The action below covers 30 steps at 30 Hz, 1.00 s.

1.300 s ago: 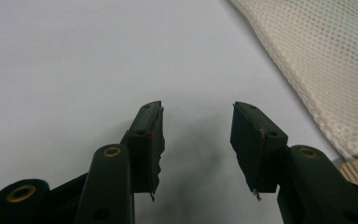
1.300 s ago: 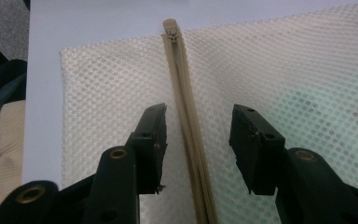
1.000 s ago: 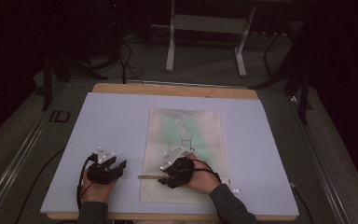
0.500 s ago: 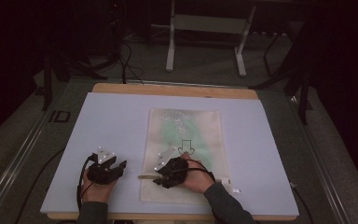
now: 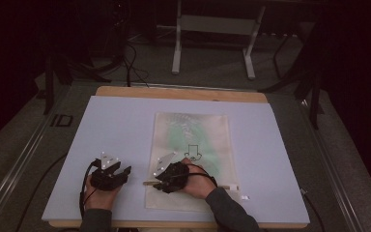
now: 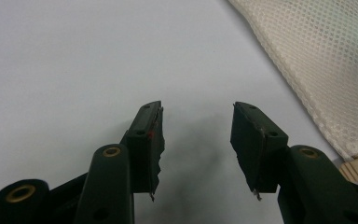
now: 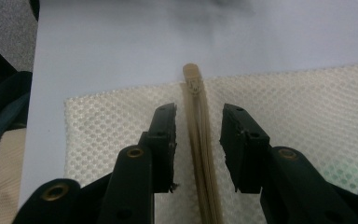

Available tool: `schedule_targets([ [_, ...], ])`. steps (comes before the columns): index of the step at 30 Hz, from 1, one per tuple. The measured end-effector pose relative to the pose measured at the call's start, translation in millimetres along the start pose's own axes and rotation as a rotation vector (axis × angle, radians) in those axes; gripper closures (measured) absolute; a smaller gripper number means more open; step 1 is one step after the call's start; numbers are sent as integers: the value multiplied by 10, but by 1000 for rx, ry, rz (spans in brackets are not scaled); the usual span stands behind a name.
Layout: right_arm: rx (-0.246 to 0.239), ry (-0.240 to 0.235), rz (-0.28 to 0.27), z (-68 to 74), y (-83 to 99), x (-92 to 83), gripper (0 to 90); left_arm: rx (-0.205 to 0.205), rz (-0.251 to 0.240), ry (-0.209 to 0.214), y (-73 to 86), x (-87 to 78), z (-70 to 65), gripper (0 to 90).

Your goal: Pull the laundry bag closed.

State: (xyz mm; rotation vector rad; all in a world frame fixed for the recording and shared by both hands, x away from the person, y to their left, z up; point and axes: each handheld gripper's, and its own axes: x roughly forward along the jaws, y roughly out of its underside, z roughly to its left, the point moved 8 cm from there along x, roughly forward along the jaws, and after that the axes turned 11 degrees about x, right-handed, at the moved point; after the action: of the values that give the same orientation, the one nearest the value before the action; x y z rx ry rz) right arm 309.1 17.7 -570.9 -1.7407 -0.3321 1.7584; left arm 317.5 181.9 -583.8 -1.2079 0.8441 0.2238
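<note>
The right hand-held gripper (image 7: pixel 198 149) has been closing around the zipper strip (image 7: pixel 200 154), seemingly untouched.

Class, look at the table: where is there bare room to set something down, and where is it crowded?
Bare: the mat left of the mesh bag, and the strip right of it. Crowded: the near edge, where the left gripper rests and the right gripper straddles the bag's zipper.

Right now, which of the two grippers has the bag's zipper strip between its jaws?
The right gripper: its jaws straddle the beige zipper strip of the mesh bag and have just been closing. The left gripper stands open over bare table beside the bag.
</note>
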Motion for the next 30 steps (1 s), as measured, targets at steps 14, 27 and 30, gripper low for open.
schedule_targets([
  [14, -3, -11, -3, 22, -134, 139, 685, -2, -3, -1, 0, -8, 12, 530],
  [27, -15, -18, 5, 48, -233, 254, 693, -1, -1, -2, 0, -6, 12, 527],
  [30, -20, -15, 14, 63, -261, 276, 693, 0, -2, -1, -1, -8, 12, 527],
])
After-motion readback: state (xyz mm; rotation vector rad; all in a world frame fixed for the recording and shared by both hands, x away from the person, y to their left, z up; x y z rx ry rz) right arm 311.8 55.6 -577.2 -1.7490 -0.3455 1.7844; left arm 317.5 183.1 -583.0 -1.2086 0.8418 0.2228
